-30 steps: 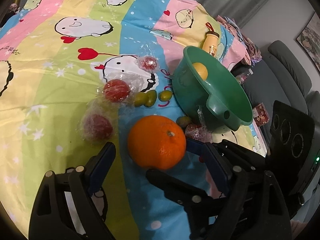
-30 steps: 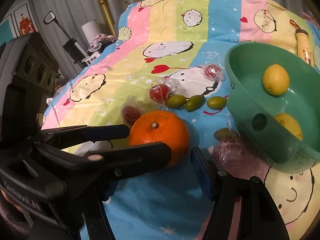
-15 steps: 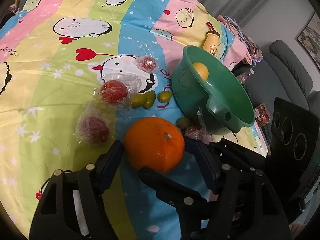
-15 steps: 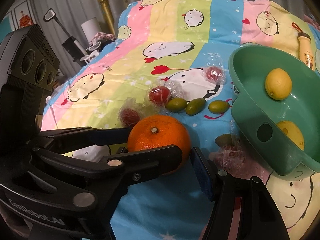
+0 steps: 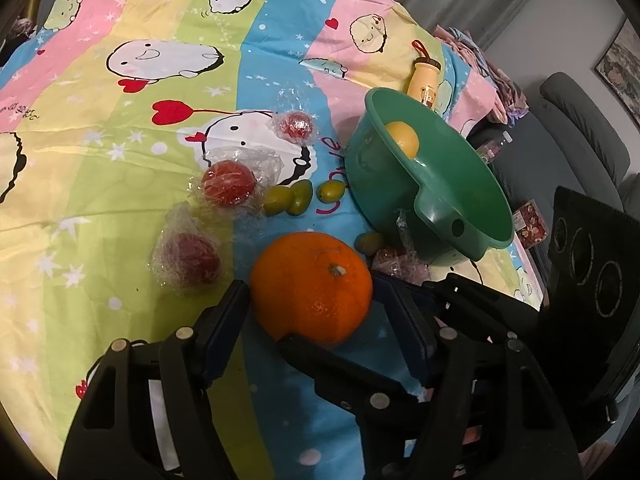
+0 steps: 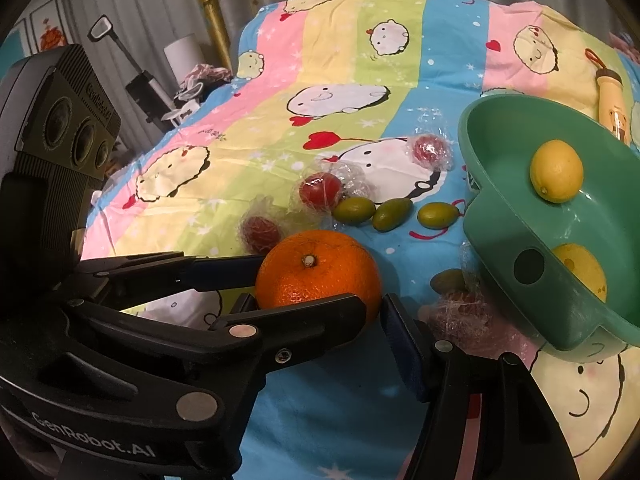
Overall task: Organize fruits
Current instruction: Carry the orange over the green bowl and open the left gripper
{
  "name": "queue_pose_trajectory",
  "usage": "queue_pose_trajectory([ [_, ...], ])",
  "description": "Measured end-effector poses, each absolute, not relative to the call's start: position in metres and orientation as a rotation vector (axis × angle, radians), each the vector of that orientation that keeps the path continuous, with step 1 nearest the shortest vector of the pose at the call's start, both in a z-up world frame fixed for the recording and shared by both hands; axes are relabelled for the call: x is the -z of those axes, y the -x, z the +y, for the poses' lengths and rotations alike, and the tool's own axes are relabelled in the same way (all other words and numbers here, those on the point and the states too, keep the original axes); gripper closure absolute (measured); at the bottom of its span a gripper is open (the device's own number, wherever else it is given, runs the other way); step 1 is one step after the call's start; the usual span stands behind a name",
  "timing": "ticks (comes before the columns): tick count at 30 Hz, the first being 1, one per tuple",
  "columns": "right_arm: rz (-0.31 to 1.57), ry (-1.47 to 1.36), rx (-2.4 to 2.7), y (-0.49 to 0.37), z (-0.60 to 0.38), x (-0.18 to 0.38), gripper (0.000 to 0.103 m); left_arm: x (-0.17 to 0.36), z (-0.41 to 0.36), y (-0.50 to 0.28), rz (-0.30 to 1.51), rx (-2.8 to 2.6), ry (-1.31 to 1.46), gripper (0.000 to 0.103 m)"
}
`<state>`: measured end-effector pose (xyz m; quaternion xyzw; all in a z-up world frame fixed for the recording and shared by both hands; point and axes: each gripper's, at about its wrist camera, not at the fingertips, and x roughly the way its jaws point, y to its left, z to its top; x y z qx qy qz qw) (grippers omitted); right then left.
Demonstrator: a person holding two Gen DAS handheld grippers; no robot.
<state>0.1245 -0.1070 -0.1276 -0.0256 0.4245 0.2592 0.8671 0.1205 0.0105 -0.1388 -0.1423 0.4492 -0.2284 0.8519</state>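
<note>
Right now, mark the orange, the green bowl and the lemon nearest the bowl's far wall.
orange [image 5: 310,280], left wrist view, middle of its peel.
green bowl [image 6: 504,220], right wrist view, on its near outer wall.
lemon [image 6: 556,170], right wrist view, middle of its skin.

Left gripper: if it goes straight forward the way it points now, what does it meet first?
The orange. It already sits between the left gripper fingers, which have just been closing on it.
</note>
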Motion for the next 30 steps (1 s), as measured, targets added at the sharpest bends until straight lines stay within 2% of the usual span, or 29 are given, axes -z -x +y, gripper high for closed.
queue_pose_trajectory([
  [30,0.792,0.036,-0.568,-0.082,-0.12,0.088,0.038,0.095,-0.001,-0.079,0.875,0.483,0.228,0.034],
])
